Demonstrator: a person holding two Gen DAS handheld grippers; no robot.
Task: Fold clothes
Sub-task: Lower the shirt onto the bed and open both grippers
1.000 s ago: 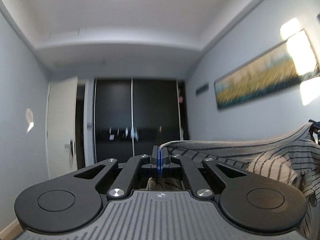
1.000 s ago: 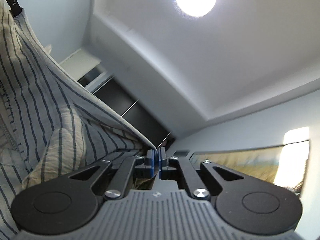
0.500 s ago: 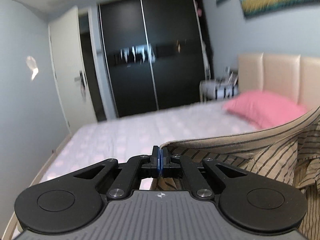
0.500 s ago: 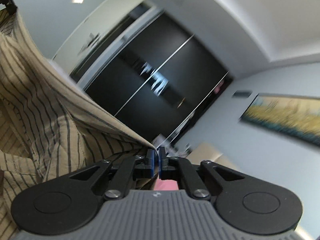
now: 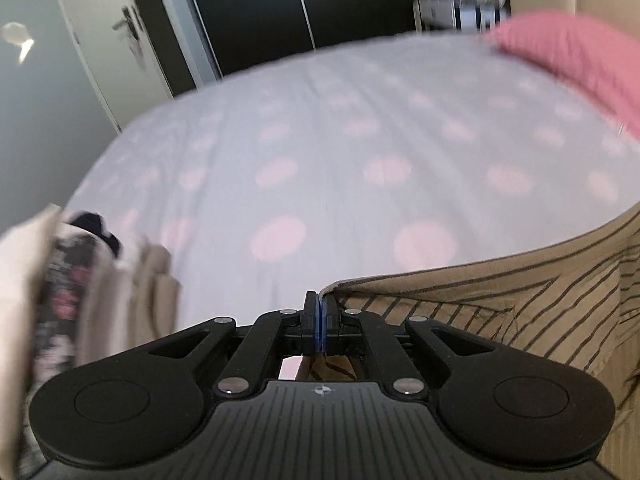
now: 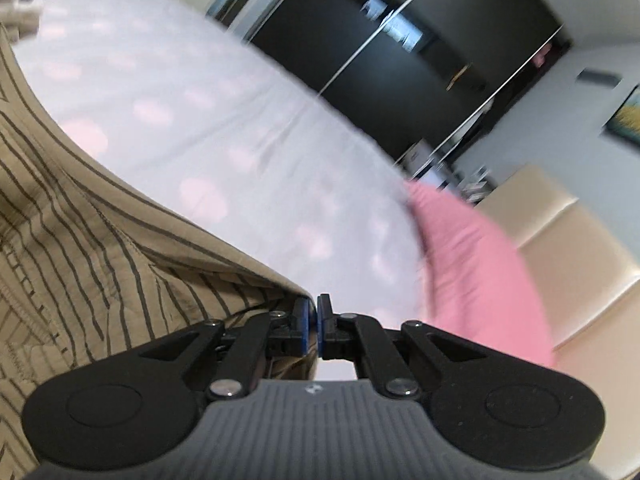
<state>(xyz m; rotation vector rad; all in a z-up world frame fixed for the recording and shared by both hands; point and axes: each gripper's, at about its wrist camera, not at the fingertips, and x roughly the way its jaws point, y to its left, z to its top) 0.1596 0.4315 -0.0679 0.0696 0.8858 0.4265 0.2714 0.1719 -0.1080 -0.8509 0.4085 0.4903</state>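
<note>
Shirt: tan striped shirt [image 5: 500, 304], held up above the bed, stretched between the two grippers; it fills the lower right of the left wrist view and the left side of the right wrist view [image 6: 80, 240].
Shirt edge: one hem corner runs into each gripper; the cloth sags in a curve between them.
Left gripper [image 5: 320, 314]: fingers pressed together, pinching a corner of the shirt at their tips.
Right gripper [image 6: 313, 316]: fingers nearly together, pinching the opposite corner; a thin gap shows between the blue pads.
Bed [image 5: 340, 152]: pale lilac sheet with soft pink spots, lying beneath and beyond the shirt; blurred.
Pillow [image 5: 580, 64]: pink, at the head of the bed, well apart from the shirt.
Headboard [image 6: 560, 240]: cream padded panels behind the pillow.
Clothes pile [image 5: 72, 288]: light and floral garments at the left edge of the bed, blurred.
Wardrobe [image 6: 400, 40]: dark sliding doors beyond the bed.
</note>
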